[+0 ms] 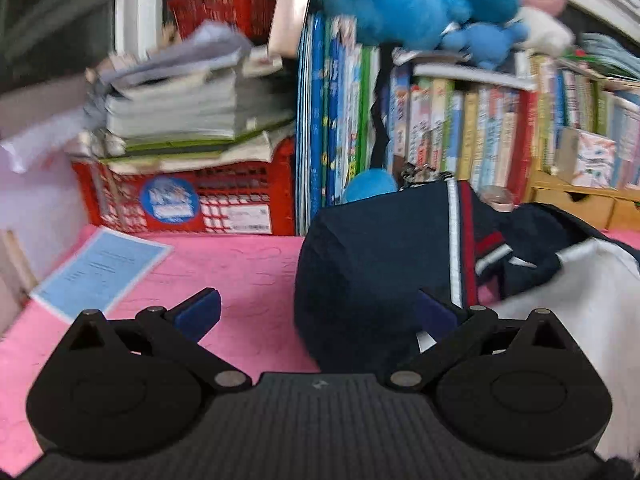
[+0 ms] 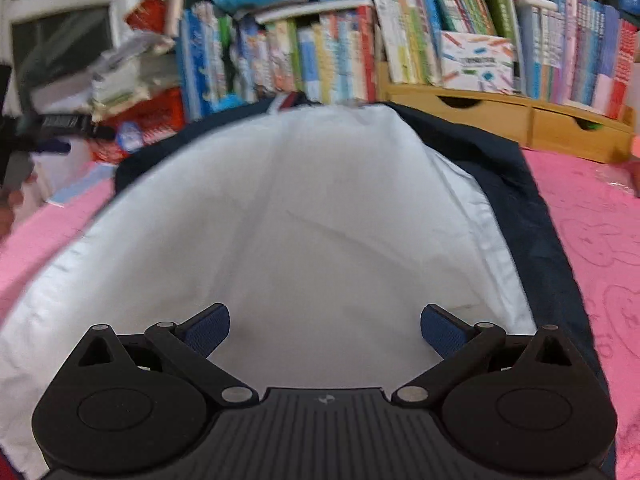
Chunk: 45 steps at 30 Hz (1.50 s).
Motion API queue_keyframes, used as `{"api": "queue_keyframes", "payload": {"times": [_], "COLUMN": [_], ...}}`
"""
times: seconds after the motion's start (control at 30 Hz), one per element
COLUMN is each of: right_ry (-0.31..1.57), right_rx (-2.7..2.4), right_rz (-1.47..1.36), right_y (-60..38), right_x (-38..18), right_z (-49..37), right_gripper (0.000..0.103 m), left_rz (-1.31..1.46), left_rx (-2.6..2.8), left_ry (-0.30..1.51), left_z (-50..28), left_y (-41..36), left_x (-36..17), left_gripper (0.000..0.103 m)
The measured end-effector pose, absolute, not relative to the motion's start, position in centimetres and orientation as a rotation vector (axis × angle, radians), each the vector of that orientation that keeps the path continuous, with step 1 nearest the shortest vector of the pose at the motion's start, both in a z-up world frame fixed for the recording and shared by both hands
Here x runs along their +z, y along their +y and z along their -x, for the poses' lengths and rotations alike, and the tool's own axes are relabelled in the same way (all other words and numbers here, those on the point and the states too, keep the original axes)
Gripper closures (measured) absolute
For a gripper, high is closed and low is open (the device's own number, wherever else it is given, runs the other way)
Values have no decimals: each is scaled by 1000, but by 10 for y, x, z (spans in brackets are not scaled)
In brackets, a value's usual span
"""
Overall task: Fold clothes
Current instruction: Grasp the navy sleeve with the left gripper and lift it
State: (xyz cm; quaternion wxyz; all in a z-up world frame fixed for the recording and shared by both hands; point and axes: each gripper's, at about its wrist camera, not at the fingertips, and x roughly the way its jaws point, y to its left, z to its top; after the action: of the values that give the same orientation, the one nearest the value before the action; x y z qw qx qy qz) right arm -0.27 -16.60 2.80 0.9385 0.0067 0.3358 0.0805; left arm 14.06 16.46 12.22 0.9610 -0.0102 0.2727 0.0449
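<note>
On the pink mat (image 1: 248, 264) lies one navy jacket (image 1: 372, 264), white lining (image 2: 288, 216) turned up (one red-and-white stripe on its far part). Two grippers noted: left gripper (image 1: 320, 312), fingers spread apart, empty, over the jacket's left edge; right gripper (image 2: 325, 330), fingers likewise apart, empty, above the lining. One blue paper (image 1: 100, 268) far left; two red crates (image 1: 192, 200) behind

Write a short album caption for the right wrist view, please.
Open right gripper poised over the white lining of a navy jacket spread on a pink cloth, bookshelves behind.
</note>
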Motion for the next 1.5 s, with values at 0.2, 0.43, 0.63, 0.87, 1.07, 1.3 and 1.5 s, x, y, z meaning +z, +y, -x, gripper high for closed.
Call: {"api": "queue_keyframes", "payload": {"times": [0.2, 0.43, 0.63, 0.87, 1.07, 1.3, 1.5], "right_ry": [722, 726, 726, 724, 720, 717, 716], "right_rx": [131, 127, 126, 125, 126, 125, 126], "right_rz": [14, 13, 9, 8, 7, 3, 2], "right_y": [-160, -159, -158, -158, -159, -158, -158], "right_x": [22, 24, 25, 25, 23, 22, 22], "right_z": [-1, -1, -1, -1, -2, -3, -4], "right_gripper": [0, 0, 0, 0, 0, 0, 0], "left_rz": [123, 259, 183, -102, -208, -186, 77], "left_rx": [155, 144, -95, -453, -567, -403, -347], "left_ry": [701, 774, 556, 488, 710, 620, 599], "left_z": [-222, -239, -183, -71, 1, 21, -93], "left_y": [175, 180, 143, 67, 49, 70, 78], "left_x": [92, 64, 112, 141, 103, 131, 160], "left_gripper": [0, 97, 102, 99, 93, 45, 6]}}
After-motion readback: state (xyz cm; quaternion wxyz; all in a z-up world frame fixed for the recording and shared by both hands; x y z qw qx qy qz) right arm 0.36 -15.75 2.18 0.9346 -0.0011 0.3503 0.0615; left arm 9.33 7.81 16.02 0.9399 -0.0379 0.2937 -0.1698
